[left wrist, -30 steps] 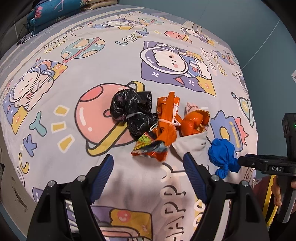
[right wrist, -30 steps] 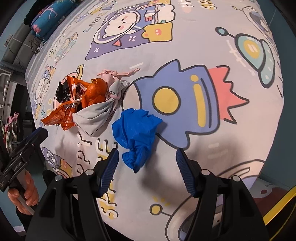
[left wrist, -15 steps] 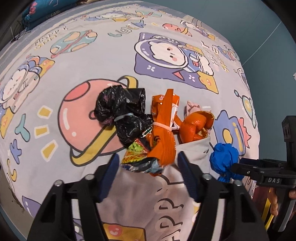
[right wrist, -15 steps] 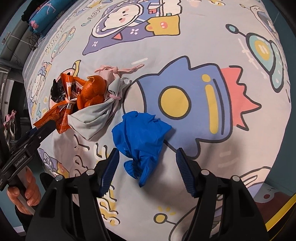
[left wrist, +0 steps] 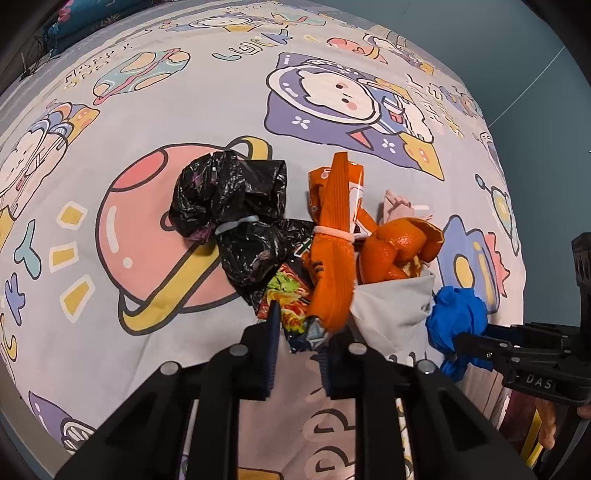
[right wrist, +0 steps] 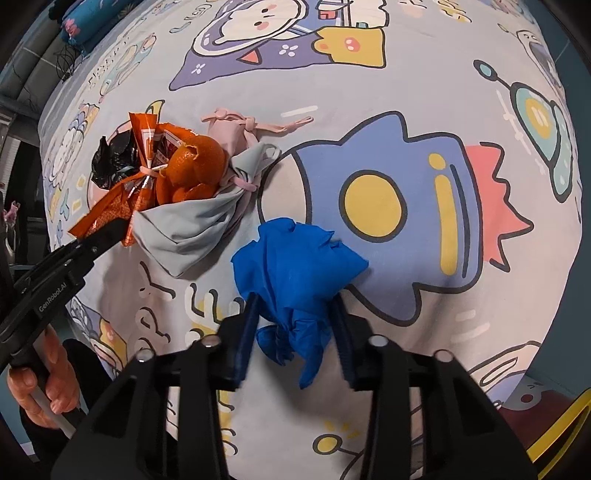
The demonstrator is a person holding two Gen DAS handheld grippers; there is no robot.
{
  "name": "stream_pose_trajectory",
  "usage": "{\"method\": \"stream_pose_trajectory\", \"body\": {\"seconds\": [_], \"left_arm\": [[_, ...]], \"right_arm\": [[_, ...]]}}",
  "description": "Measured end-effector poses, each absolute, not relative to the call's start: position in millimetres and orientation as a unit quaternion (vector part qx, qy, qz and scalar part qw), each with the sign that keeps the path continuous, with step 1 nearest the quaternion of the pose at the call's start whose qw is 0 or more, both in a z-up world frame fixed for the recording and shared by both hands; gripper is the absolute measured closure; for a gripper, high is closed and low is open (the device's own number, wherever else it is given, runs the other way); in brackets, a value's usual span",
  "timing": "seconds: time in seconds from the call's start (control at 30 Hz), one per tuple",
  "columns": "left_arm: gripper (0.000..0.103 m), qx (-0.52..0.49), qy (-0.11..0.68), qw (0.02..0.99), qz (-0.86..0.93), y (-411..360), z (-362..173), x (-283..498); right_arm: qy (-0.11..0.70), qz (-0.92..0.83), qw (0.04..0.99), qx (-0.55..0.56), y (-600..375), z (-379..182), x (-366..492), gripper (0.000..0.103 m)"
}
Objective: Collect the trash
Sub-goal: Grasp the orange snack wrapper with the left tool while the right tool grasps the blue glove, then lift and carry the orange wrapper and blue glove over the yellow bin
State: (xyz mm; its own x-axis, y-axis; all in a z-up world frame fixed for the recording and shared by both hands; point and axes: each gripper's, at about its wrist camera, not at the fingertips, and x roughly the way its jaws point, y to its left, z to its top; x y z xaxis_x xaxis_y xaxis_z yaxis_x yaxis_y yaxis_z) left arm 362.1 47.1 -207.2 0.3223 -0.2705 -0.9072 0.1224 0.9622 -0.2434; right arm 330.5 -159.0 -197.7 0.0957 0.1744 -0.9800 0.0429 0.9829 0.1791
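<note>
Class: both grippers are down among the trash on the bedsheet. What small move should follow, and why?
Probably lift both together. The left gripper has just closed on the snack wrappers, and the right gripper has just closed on the blue glove; both pieces still lie on the bedsheet.

Pillow [left wrist: 92,14] cut off by edge

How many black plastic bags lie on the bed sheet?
1: a crumpled black plastic bag, cinched with a pale band, lies on the sheet's pink planet print, left of the orange wrapper. Another could hide beneath the pile.
</note>
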Motion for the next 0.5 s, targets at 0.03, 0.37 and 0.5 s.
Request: {"method": "stream_pose_trajectory", "body": {"seconds": [0.03,0.37,0.5], "left_arm": [[0.089,-0.067,0.569,0.81,-0.122,47,-207,362],[0.093,-0.088,0.566,0.81,-0.124,58,-201,348],[0.093,-0.099,0.565,0.81,-0.123,68,-195,340]], "right_arm": [[0.671,0.045,0.736,0.078,-158,-198,331,0.076],[0.659,0.052,0.748,0.068,-158,-188,320,0.091],[0.654,0.052,0.751,0.073,-162,-182,311,0.092]]}}
